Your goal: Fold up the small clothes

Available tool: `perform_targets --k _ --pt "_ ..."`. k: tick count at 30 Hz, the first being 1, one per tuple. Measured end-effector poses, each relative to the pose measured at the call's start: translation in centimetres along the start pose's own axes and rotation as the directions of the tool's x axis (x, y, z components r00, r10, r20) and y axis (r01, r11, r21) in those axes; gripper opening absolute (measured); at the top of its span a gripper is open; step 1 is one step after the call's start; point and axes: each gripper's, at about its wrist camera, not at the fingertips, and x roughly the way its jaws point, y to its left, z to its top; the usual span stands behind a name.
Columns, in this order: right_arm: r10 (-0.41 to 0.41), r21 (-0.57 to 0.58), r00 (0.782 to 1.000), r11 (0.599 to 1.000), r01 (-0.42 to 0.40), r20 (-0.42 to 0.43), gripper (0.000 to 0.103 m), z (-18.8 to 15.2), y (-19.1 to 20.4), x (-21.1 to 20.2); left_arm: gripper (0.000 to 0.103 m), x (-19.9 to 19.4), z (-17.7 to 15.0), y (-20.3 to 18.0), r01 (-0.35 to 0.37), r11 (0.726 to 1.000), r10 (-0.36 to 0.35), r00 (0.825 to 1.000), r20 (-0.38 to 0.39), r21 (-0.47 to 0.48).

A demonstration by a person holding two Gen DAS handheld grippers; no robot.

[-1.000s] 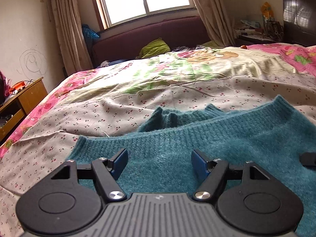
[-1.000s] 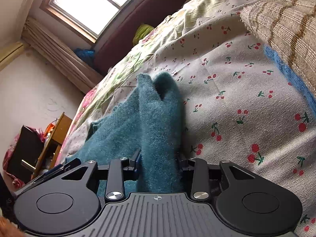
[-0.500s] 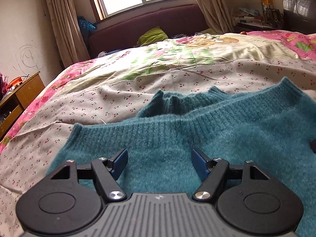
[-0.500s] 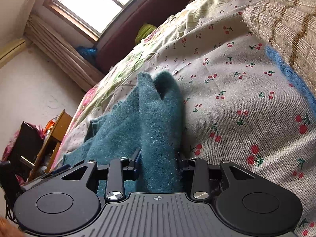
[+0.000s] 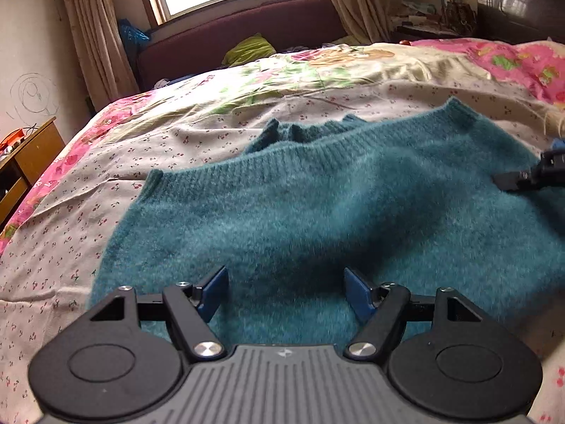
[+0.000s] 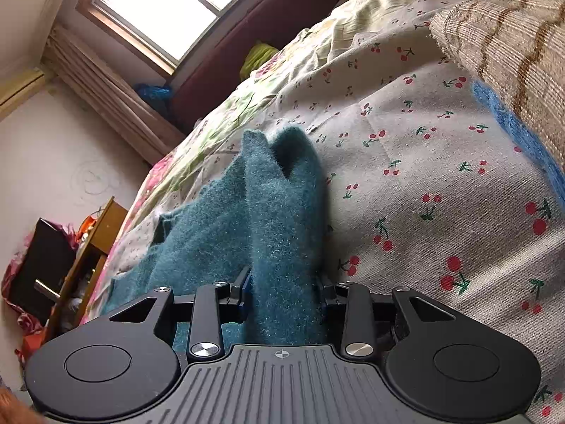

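A fuzzy teal sweater [image 5: 317, 219] lies folded over on the cherry-print bedsheet [image 5: 70, 233], its ribbed hem facing away. My left gripper [image 5: 286, 289] is open and empty, hovering low over the sweater's near part. My right gripper [image 6: 282, 289] is shut on a bunched edge of the teal sweater [image 6: 275, 212], which rises between the fingers. The right gripper's tip also shows at the right edge of the left wrist view [image 5: 529, 176], resting at the sweater's right side.
A beige striped knit with a blue edge [image 6: 512, 53] lies at the right of the bed. A pink floral quilt [image 5: 512, 63] covers the far right. A wooden cabinet [image 5: 24, 162] stands left of the bed; a maroon sofa [image 5: 247, 31] sits under the window.
My left gripper has pulled back and risen, so more of the sweater shows ahead of it. The right gripper keeps its hold and has barely moved.
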Motion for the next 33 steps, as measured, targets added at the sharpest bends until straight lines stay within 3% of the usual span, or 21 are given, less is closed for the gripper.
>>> perform_targets --k 5,9,12,16,20,24,26,33 --pt "0.003 -0.006 1.0 1.0 -0.003 -0.002 0.033 0.0 0.0 0.0 0.083 -0.8 -1.3 0.5 0.019 0.999 -0.02 1.0 -0.024 -0.036" --pt "0.005 -0.009 1.0 1.0 -0.005 -0.004 0.033 0.0 -0.1 0.0 0.083 -1.7 -1.6 -0.1 0.015 1.0 -0.014 0.999 -0.041 0.015" --pt "0.004 -0.006 1.0 1.0 -0.004 -0.002 0.033 0.0 0.0 -0.1 0.083 -1.1 -0.2 -0.1 0.0 1.0 0.0 1.0 -0.019 0.008" --pt "0.002 -0.001 1.0 1.0 -0.002 0.002 0.032 -0.1 0.0 -0.2 0.091 1.7 2.5 0.5 -0.032 0.997 0.034 0.999 0.018 -0.067" --pt "0.002 -0.001 1.0 1.0 -0.002 0.008 0.031 -0.2 0.0 -0.3 0.092 3.9 4.2 0.4 -0.039 0.991 0.044 0.998 0.04 -0.128" --pt "0.001 0.016 1.0 1.0 -0.002 0.012 0.031 -0.3 0.0 -0.3 0.092 4.9 4.1 0.0 -0.056 0.995 0.06 0.997 0.05 -0.083" --pt "0.002 0.027 1.0 1.0 -0.002 0.014 0.031 -0.3 0.0 -0.3 0.1 5.8 4.0 -0.2 -0.073 0.996 0.077 0.995 0.068 -0.053" --pt "-0.013 0.025 0.999 1.0 0.012 0.034 0.03 -0.9 0.2 -0.5 0.101 8.2 6.9 1.1 -0.049 0.991 0.057 0.996 0.065 -0.122"
